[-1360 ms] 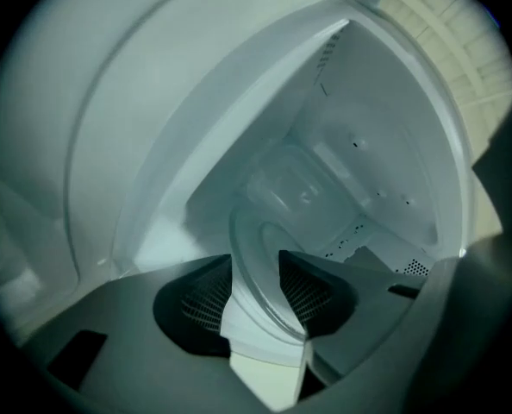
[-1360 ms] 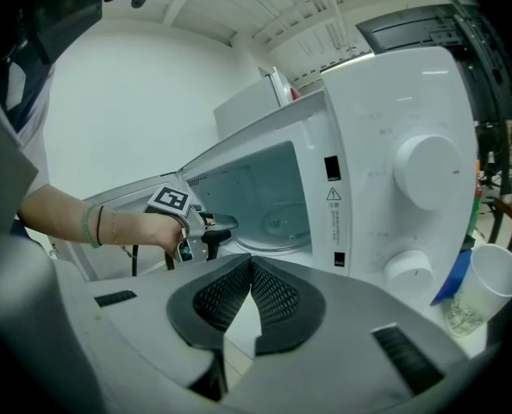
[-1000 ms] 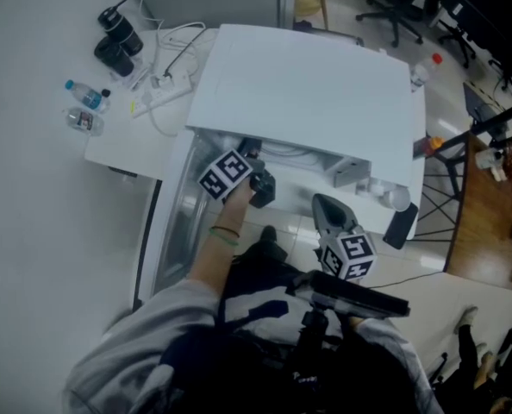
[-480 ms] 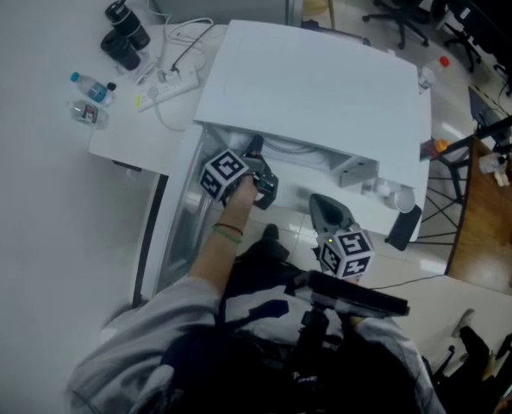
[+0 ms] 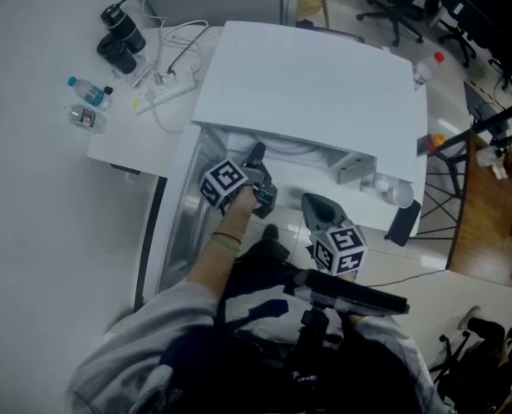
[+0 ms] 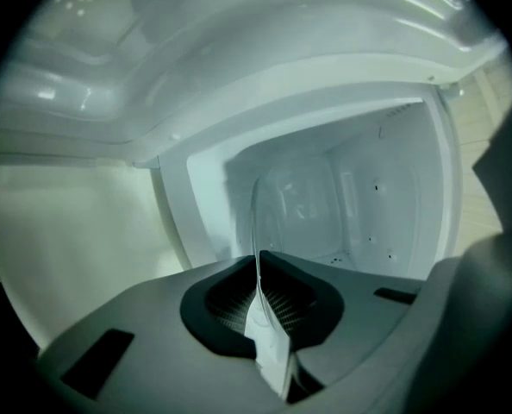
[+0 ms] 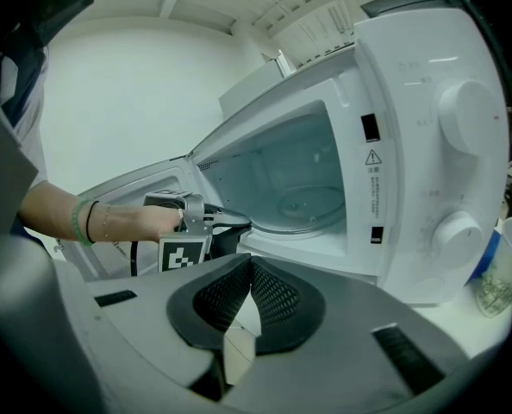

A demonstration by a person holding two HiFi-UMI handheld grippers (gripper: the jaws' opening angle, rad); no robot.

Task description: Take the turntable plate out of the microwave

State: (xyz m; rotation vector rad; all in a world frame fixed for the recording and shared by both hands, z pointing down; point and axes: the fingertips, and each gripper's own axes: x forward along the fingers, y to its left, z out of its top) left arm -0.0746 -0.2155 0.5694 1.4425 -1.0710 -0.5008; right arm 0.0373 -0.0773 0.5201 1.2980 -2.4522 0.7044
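Observation:
The white microwave stands with its door swung open to the left. In the left gripper view the clear glass turntable plate is seen edge-on, and my left gripper is shut on its near rim at the oven mouth. The right gripper view shows the plate lying on the cavity floor, with the left gripper at its front edge. My right gripper is shut with nothing in it and hangs in front of the microwave, to the right of the left hand.
On the white table left of the oven lie two water bottles, black flasks and a power strip with cables. A clear cup stands right of the microwave. Office chairs and a wooden desk are beyond.
The left hand has rolled and drawn slightly back and down at the oven mouth. The right gripper has shifted a little to the left in the head view.

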